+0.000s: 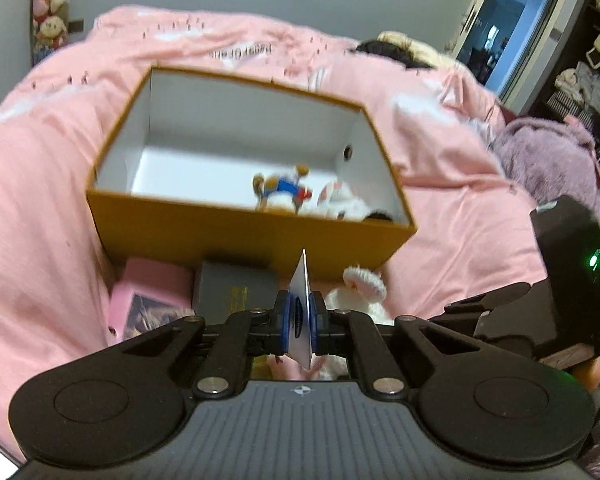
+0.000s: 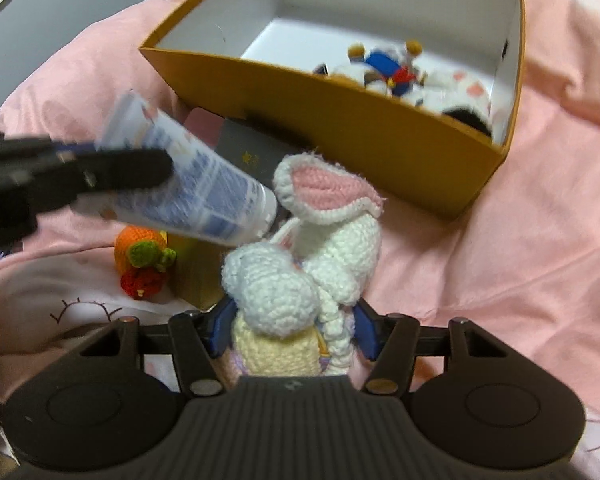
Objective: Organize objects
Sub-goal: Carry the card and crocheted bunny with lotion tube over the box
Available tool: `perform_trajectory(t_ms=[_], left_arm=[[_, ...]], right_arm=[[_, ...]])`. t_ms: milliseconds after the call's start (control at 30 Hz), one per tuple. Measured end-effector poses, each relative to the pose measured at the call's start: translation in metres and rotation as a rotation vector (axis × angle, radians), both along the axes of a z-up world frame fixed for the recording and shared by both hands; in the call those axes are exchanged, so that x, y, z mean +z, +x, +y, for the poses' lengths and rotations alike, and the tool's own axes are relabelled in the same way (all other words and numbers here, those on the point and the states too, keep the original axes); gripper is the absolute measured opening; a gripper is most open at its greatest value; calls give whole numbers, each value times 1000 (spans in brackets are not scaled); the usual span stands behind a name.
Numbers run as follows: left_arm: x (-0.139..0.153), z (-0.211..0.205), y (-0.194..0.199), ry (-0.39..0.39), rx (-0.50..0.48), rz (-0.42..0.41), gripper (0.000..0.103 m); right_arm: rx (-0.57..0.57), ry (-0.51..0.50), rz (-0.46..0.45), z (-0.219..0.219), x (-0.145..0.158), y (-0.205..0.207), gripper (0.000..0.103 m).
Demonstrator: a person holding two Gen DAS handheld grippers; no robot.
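An open orange cardboard box [image 1: 240, 236] [image 2: 360, 128] with a white inside sits on a pink duvet. A small duck figure [image 1: 282, 192] [image 2: 384, 64] and other soft toys lie in its right end. My left gripper [image 1: 300, 314] is shut on the flat crimped end of a white and blue tube [image 1: 302, 300]. In the right wrist view the tube [image 2: 204, 192] slants down to the right, cap lowest. My right gripper [image 2: 294, 332] is shut on a white crochet bunny [image 2: 276, 292] [image 1: 364, 284] with a pink-lined ear, just in front of the box.
A dark grey box [image 1: 236, 288] and a pink box [image 1: 152, 292] lie against the orange box's front wall. Crochet orange and red fruit [image 2: 140, 256] sit beside a yellow block [image 2: 196, 276]. A purple fluffy blanket [image 1: 540, 156] lies at the right.
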State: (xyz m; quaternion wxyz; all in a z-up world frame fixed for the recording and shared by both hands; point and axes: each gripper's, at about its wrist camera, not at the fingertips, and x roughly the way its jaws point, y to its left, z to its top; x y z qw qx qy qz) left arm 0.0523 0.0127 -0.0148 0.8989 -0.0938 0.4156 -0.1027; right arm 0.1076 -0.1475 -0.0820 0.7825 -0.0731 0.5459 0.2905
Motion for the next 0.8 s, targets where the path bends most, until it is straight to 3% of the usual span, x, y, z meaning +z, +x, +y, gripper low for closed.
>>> perform_trajectory(t_ms=[233, 400, 633, 800], left_arm=[[33, 5, 0, -27, 20, -85, 10], [53, 9, 9, -20, 16, -143, 10], [73, 25, 30, -23, 35, -200, 10], [77, 38, 62, -39, 58, -195, 10]], right_arm=[[78, -1, -163, -8, 49, -5, 61], [171, -58, -283, -8, 80, -6, 61], [237, -103, -417, -11, 115, 15, 61], [311, -163, -512, -4, 124, 46, 61]])
